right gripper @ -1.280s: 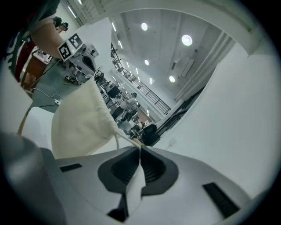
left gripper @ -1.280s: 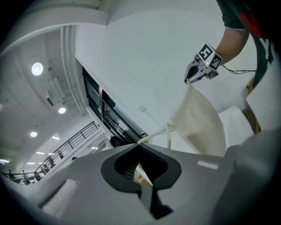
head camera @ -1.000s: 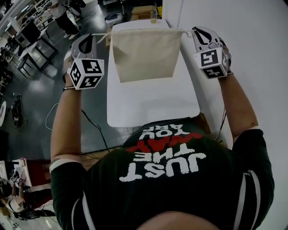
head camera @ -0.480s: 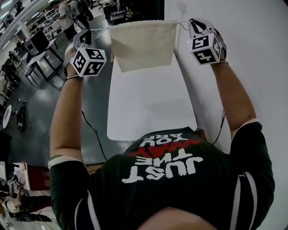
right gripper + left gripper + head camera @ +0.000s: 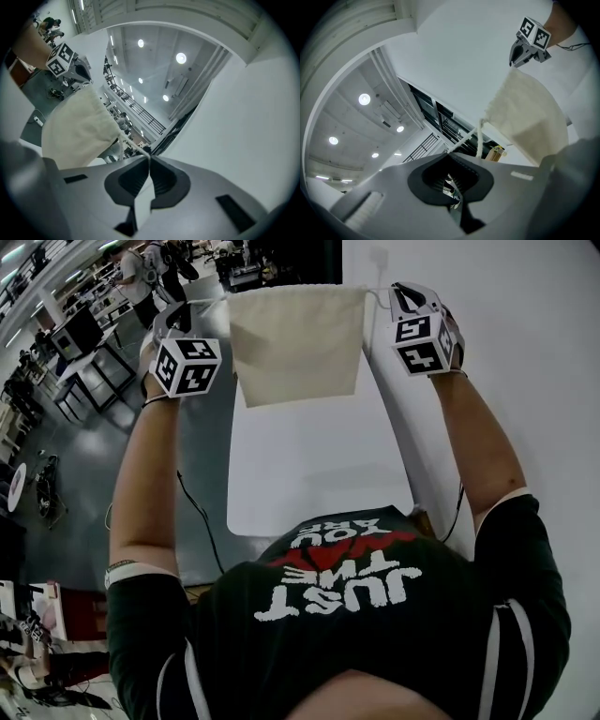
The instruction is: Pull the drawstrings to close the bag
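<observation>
A cream cloth drawstring bag (image 5: pixel 296 341) hangs in the air above the white table (image 5: pixel 319 474), strung between my two grippers. My left gripper (image 5: pixel 175 319) holds the left drawstring (image 5: pixel 468 137) with its jaws shut on the cord. My right gripper (image 5: pixel 405 298) is shut on the right drawstring (image 5: pixel 133 144). Both cords run taut from the jaws to the bag's gathered top edge. In the left gripper view the bag (image 5: pixel 525 112) hangs to the right with the right gripper (image 5: pixel 525 47) beyond it. The right gripper view has the bag (image 5: pixel 77 129) at the left.
A white wall (image 5: pixel 506 352) stands close on the right of the table. To the left lies open grey floor (image 5: pixel 84 456) with desks (image 5: pixel 80 334) and people farther back. A dark cable (image 5: pixel 192 507) trails on the floor beside the table.
Both grippers rose with the bag between them, so it hangs higher over the table. The grip on the cords is unchanged.
</observation>
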The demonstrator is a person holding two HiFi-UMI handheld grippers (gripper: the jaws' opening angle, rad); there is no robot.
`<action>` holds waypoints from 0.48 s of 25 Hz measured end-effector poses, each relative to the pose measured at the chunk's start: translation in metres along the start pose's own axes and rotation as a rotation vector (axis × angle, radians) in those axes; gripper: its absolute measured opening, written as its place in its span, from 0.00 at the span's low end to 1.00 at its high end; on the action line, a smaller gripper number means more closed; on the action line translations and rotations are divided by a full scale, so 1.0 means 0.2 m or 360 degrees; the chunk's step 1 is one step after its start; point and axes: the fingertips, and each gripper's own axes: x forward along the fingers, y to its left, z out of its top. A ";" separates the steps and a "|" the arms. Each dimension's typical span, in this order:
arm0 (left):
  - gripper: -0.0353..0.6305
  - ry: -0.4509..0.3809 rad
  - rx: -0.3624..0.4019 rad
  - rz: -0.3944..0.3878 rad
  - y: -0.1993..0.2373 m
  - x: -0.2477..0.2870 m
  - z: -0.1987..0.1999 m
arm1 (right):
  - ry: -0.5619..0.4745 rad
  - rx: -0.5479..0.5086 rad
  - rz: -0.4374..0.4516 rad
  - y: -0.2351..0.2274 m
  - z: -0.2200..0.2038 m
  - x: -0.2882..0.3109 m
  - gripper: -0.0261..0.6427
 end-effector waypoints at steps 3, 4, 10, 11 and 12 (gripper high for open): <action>0.06 -0.0011 -0.0001 0.0008 -0.01 -0.01 0.01 | 0.0002 0.0042 0.0007 -0.01 -0.02 -0.02 0.06; 0.06 -0.0012 0.0000 0.0018 0.00 -0.02 0.01 | 0.0005 0.0052 0.0004 -0.01 -0.02 -0.02 0.06; 0.06 0.0083 -0.0128 0.0024 0.09 0.00 -0.10 | 0.0054 0.0285 -0.0070 -0.13 -0.12 -0.03 0.06; 0.06 0.0094 -0.0126 0.0024 0.10 0.00 -0.13 | 0.0075 0.0329 -0.0073 -0.15 -0.15 -0.04 0.06; 0.06 0.0098 -0.0109 0.0028 0.11 -0.01 -0.14 | 0.0087 0.0342 -0.0076 -0.15 -0.16 -0.04 0.06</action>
